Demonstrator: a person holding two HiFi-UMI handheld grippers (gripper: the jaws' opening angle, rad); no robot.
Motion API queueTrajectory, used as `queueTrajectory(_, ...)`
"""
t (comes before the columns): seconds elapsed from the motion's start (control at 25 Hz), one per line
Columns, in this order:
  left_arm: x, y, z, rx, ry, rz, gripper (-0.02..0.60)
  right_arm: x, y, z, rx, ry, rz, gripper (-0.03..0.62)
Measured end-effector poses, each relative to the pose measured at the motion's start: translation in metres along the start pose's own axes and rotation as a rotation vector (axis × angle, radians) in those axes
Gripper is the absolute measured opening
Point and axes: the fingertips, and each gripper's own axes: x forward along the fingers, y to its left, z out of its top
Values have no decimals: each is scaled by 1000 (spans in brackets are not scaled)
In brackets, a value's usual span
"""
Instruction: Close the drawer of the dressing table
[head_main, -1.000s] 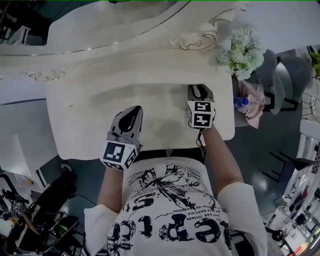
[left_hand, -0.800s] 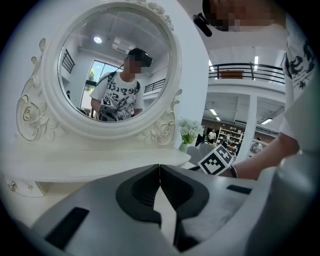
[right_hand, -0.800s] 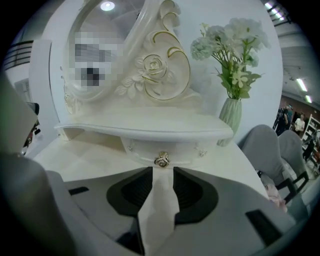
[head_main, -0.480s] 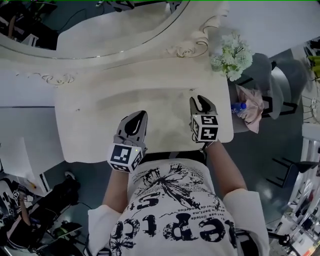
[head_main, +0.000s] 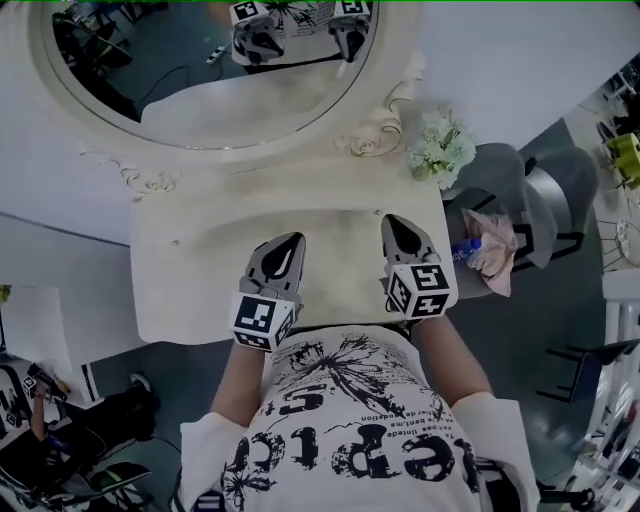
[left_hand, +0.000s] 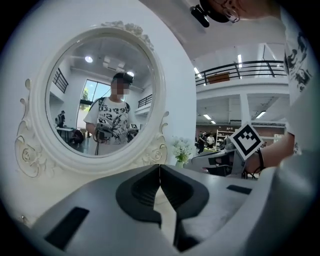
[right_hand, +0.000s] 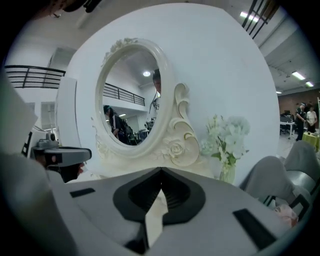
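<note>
The cream dressing table (head_main: 200, 280) stands under me with its oval mirror (head_main: 200, 80) at the back. No drawer front shows in any view; the table's near edge is hidden by my hands and body. My left gripper (head_main: 291, 243) hovers over the tabletop near the front edge, jaws shut with nothing in them, and its tips meet in the left gripper view (left_hand: 159, 169). A little to the right, my right gripper (head_main: 392, 222) is also shut and holds nothing, as the right gripper view confirms (right_hand: 161, 174). Both point toward the mirror (right_hand: 132, 97).
A vase of white flowers (head_main: 440, 148) stands at the table's back right corner. Beside the table on the right are a grey chair (head_main: 535, 195) and a pink bundle with a blue bottle (head_main: 488, 252). A white wall stands behind the mirror.
Both grippers have risen above the tabletop and drawn back toward the front edge. The right gripper's jaws, apart before, are now closed. The head view has tilted up and shows more of the mirror.
</note>
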Motion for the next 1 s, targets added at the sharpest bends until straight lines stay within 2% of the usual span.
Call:
queueTrajectory(0.16, -7, 2, 23, 20, -46, 15, 18, -15, 23, 35, -40, -122, 72, 17)
queueTrajectory(0.32, -19, 6, 38, 50, -72, 39, 18, -28, 43, 51, -85, -200, 111, 17)
queueTrajectory(0.6, -32, 16, 41, 38, -77, 90, 18, -32, 65, 53, -129, -205, 147, 17)
queueTrajectory(0.8, -34, 15, 35, 26, -72, 94, 18, -28, 70, 50, -175, -206, 141, 16)
queueTrajectory(1.0, -35, 14, 35, 19, -66, 96, 18, -28, 76, 46, -178, -197, 167, 17)
